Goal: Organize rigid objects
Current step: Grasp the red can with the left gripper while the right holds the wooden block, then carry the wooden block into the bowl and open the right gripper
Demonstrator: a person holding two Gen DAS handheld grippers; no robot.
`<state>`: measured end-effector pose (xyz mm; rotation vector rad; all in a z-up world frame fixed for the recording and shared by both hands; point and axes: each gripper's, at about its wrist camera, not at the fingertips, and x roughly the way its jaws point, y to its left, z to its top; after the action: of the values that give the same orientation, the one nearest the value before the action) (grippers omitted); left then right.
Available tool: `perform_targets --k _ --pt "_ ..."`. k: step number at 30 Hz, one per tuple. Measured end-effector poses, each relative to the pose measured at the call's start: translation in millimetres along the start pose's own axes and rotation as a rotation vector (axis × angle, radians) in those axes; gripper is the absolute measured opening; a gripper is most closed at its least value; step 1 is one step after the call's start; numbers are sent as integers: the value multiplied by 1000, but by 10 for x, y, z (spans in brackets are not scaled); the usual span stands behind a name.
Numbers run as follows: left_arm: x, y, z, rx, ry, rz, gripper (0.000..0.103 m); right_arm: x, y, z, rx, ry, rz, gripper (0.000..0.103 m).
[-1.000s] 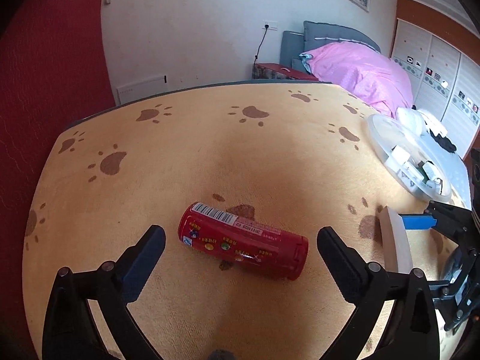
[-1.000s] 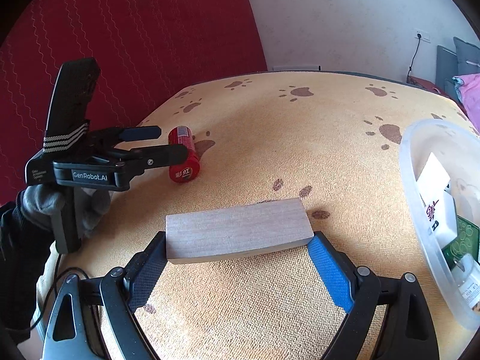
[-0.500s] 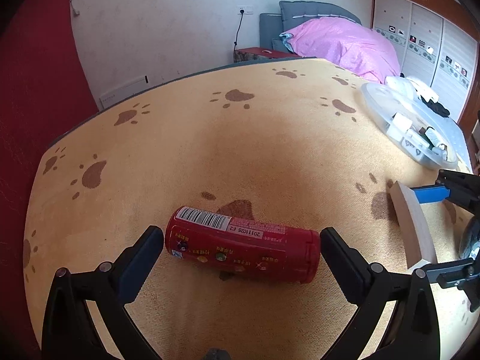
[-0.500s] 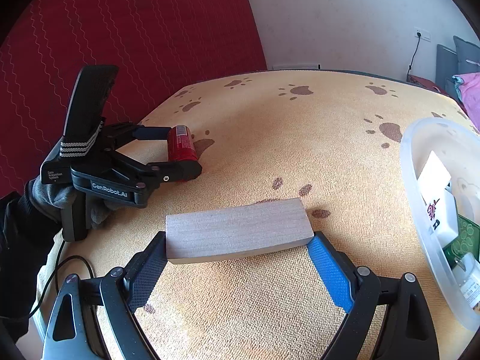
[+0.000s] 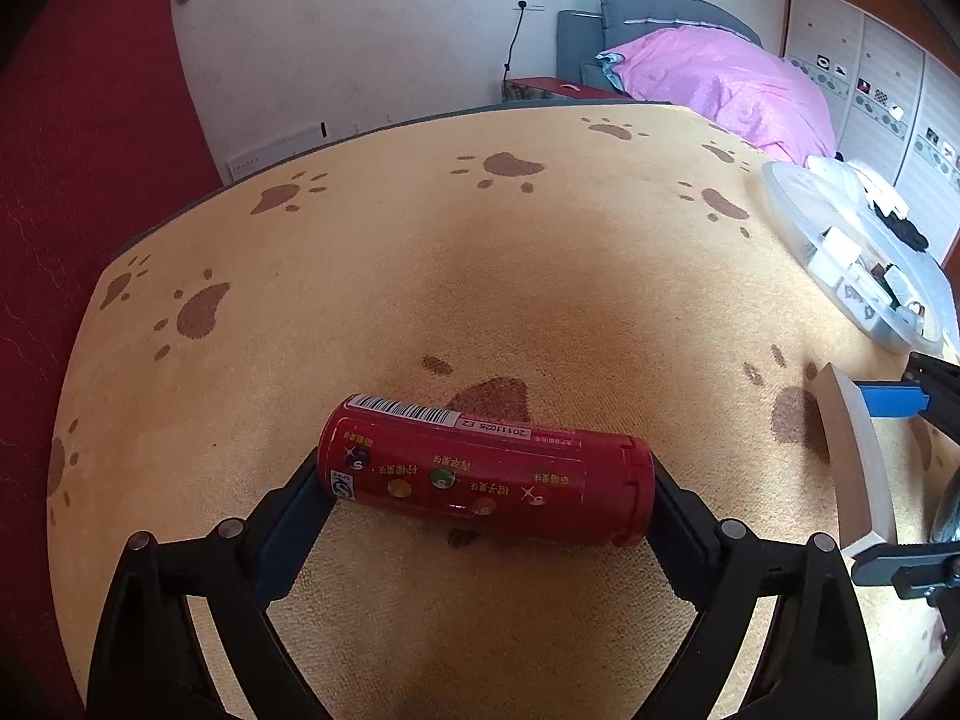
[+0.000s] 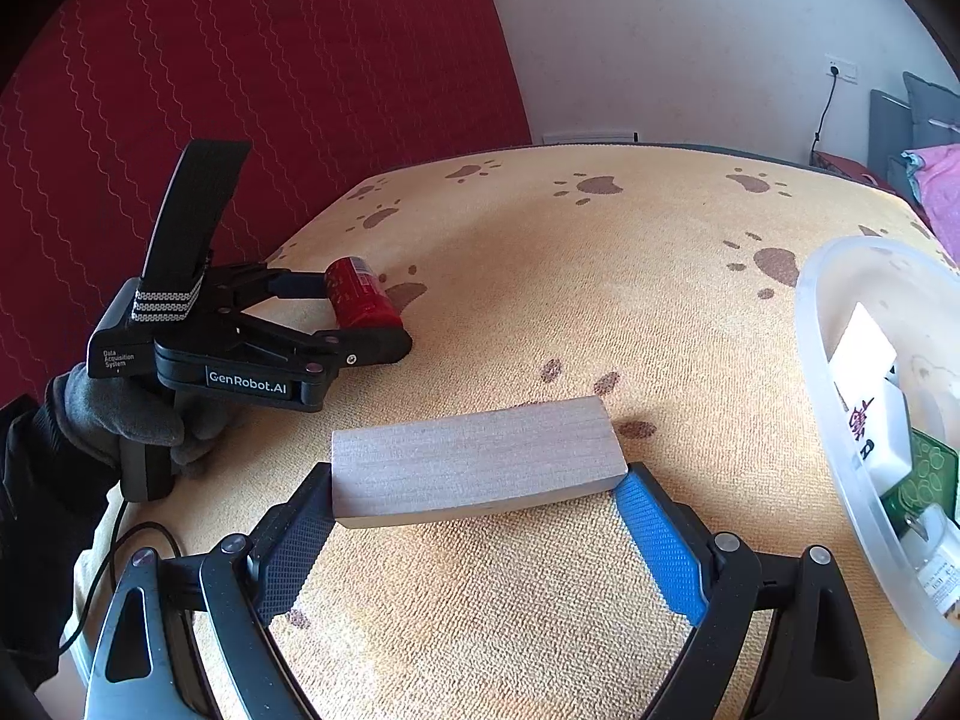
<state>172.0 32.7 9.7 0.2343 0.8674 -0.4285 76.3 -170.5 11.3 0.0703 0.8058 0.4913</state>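
Red candy tube [image 5: 486, 474] is lying near the counter's [image 5: 540, 276] left edge, the left tool [image 5: 486, 483] pinching its ends; the right tool [image 6: 474, 483] is clamping the wooden block [image 6: 474, 459]. Next, probably lifting both toward the clear tub [image 6: 828, 420].

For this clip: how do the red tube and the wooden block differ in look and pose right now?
The red tube is a glossy printed cylinder with a barcode; the wooden block is a plain, pale, flat-faced slab. The tube lies on its side between the left gripper fingers, at the table's left; the block sits in the right gripper, nearer the clear plastic bin. Shared: each is held end to end, low over the paw-print cloth.
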Motion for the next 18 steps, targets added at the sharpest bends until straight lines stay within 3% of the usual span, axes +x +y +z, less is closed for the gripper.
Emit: perform_targets --k 9,18 --pt "-135 -93 -79 -75 -39 99 95 -115 -3 -36 9 -33 4 94" --pt "-435 -269 -121 -196 -129 180 95 -258 -51 -3 47 -86 3 94"
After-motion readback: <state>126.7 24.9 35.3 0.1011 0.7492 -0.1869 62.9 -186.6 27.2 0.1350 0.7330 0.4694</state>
